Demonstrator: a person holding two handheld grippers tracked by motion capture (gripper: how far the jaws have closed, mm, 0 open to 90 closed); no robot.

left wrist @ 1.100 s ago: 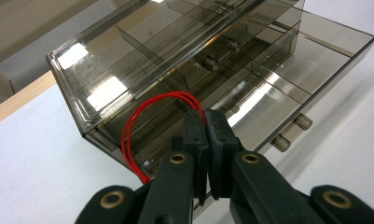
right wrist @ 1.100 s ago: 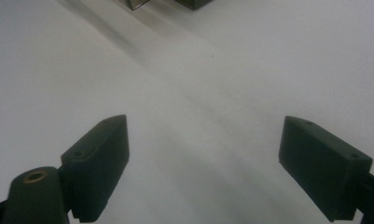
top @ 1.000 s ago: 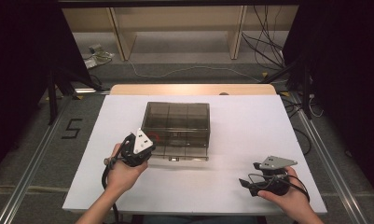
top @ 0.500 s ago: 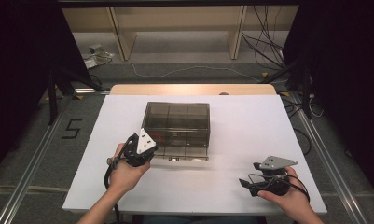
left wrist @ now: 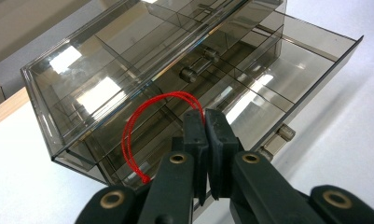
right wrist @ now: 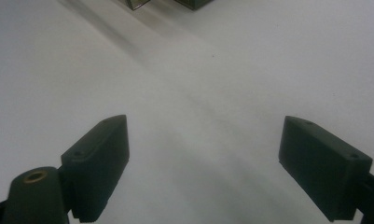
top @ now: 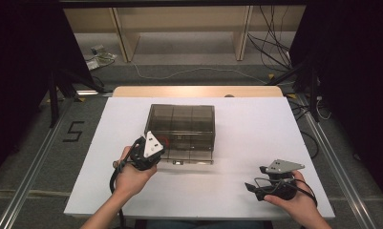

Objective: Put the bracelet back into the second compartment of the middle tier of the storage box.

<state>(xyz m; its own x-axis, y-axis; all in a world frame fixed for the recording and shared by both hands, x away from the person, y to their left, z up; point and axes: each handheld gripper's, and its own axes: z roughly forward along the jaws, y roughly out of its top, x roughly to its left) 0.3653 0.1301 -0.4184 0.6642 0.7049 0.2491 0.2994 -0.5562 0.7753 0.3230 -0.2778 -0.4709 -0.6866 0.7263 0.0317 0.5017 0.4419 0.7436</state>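
A smoky see-through drawer box [top: 182,125] stands in the middle of the white table [top: 256,124]. In the left gripper view the box [left wrist: 105,70] has its lower drawer [left wrist: 296,60] pulled out, showing bare compartments. My left gripper [top: 156,144] sits at the box's front left corner. Its jaws [left wrist: 206,119] are pressed together on a thin red string loop [left wrist: 128,135], which hangs down in front of the box; the red loop [top: 164,141] also shows from above. My right gripper [top: 254,188] rests low at the table's near right, and in its own view the right gripper [right wrist: 203,163] is wide open over bare table.
A wooden strip [top: 198,91] edges the table's far side. Beyond it are wooden shelf legs [top: 122,28] and cables [top: 275,52] on the floor. Metal rails [top: 31,176] run along both sides, with a "5" [top: 73,131] marked on the left floor.
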